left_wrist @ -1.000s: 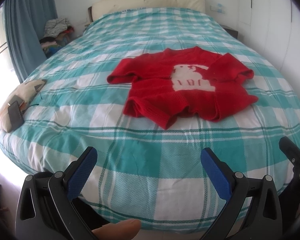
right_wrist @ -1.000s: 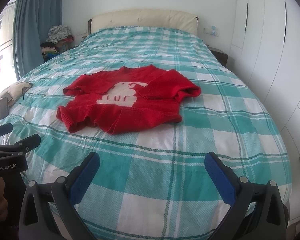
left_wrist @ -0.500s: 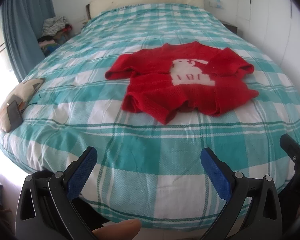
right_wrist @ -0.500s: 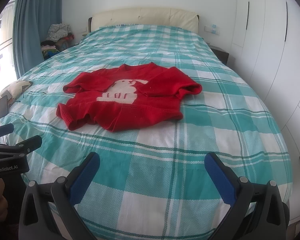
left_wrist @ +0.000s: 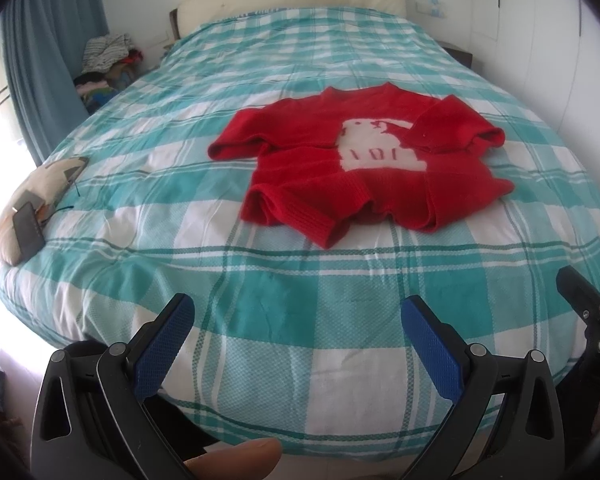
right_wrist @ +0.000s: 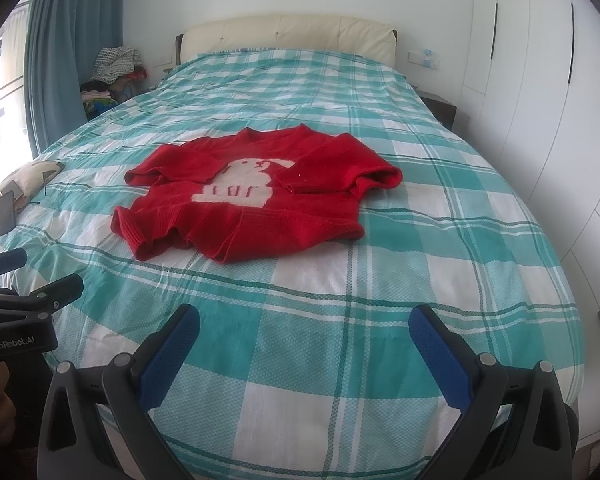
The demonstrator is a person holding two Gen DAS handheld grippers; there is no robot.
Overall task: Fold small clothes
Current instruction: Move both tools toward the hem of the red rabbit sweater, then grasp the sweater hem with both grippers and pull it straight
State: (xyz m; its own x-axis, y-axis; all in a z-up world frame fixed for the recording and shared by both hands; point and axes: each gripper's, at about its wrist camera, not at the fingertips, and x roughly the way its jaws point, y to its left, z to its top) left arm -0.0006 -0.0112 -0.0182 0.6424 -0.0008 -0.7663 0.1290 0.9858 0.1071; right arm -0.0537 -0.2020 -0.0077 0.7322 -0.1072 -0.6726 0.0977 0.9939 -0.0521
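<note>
Red sweater (left_wrist: 364,168) lies flat, front up, mid-bed on the teal/white checked bed cover (left_wrist: 300,320), well apart from both tongs. White animal motif (left_wrist: 380,146) on chest; what animal it is, can't tell. Both sleeves folded in over the body, lower hem rumpled w/ bottom-left corner curled up. In right wrist view the sweater (right_wrist: 256,196) sits up & left of centre.

Left tongs (left_wrist: 298,344) spread wide, blue pads (left_wrist: 160,348) apart, nothing between them, hovering over the near edge of the bed. Right tongs (right_wrist: 304,350) likewise spread, blue pads (right_wrist: 440,360) empty, over the bed's near end. Each tool's black body pokes into the other's view at the frame edge, cut off.

No real containers. Pile of mixed clothes (right_wrist: 112,72) heaped in far left corner beside the headboard (right_wrist: 288,34); what it rests on is hidden. Small cream cushion (left_wrist: 36,196) at the bed's left edge w/ a dark phone-like slab (left_wrist: 28,228) on it; too small to ID for sure.

Blue curtain (right_wrist: 68,48) on left, white wardrobe doors (right_wrist: 540,80) on right. Dark nightstand (right_wrist: 440,108) mostly hidden behind the bed's far right corner. Fingertip (left_wrist: 236,460) cut off at bottom of left view. Fisheye rim darkens the corners.
</note>
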